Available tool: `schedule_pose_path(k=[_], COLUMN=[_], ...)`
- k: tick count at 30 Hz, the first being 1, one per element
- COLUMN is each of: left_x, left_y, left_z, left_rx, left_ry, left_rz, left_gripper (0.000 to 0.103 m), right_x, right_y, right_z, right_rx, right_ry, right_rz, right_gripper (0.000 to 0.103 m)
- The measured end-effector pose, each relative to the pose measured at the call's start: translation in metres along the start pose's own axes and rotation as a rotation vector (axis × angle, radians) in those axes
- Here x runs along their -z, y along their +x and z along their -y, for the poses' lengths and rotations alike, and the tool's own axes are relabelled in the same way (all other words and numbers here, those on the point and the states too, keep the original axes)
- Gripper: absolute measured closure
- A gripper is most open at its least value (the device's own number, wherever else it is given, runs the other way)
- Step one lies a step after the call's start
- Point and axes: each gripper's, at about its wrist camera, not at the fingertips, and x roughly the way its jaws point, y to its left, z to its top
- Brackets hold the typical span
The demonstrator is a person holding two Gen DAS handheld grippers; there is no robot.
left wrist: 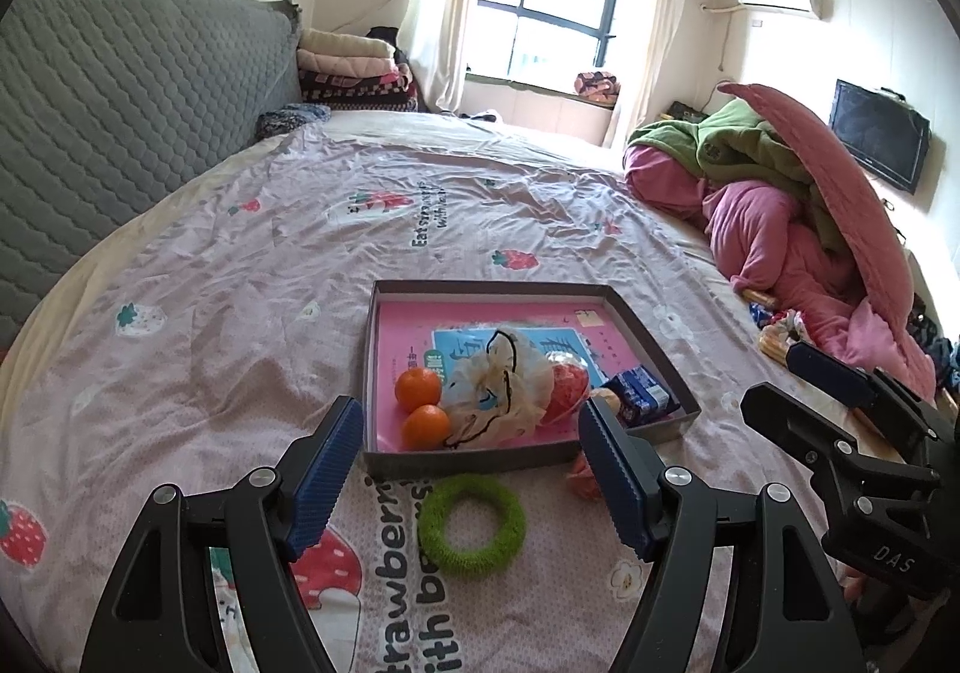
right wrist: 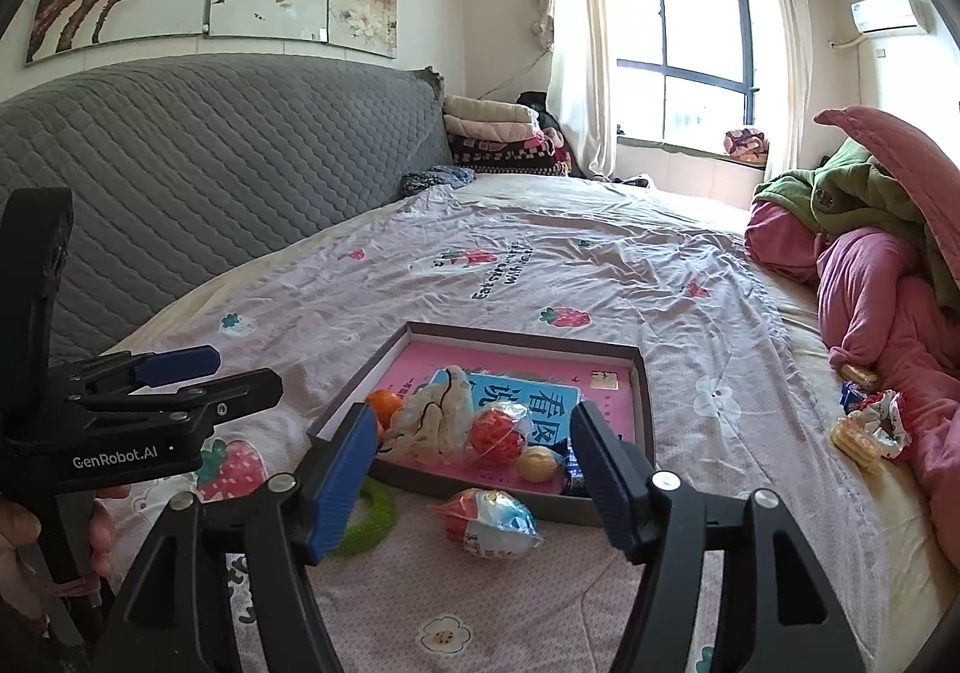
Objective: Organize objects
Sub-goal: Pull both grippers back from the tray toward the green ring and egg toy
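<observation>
Green ring (left wrist: 471,523) lay on the bed (left wrist: 240,265) between the left claw's (left wrist: 474,469) open jaws; a wrapped egg (right wrist: 489,517) lay before the empty, open right claw (right wrist: 474,469).

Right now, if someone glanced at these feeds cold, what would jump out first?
The shallow box with the pink lining in the middle of the bed, holding two oranges, a crumpled plastic bag and small snacks. Just in front of it on the strawberry-print sheet lie a fuzzy green ring and a wrapped egg-shaped treat. To the right, a heap of pink and green bedding.
</observation>
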Motion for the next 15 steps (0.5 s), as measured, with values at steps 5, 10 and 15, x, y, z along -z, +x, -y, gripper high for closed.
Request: schedule_pose_path(k=[5,10,15], left_x=[0.009,0.016,0.025], left_y=[0.003,0.008,0.015], left_z=[-0.002,-0.003,-0.002], left_rx=[-0.007,-0.009,-0.007], left_ry=[0.009,0.003,0.003], left_rz=[-0.02,-0.039,-0.061], left_gripper=[0.027,0.027,0.027], right_x=[0.01,0.02,0.027], right_y=[0.002,0.007,0.011], right_z=[-0.004,-0.004,-0.001], right_rx=[-0.009,-0.015,-0.017], right_ry=[-0.009,-0.009,0.002], right_rz=[-0.017,-0.041,-0.063], right_gripper=[0.036,0.036,0.036])
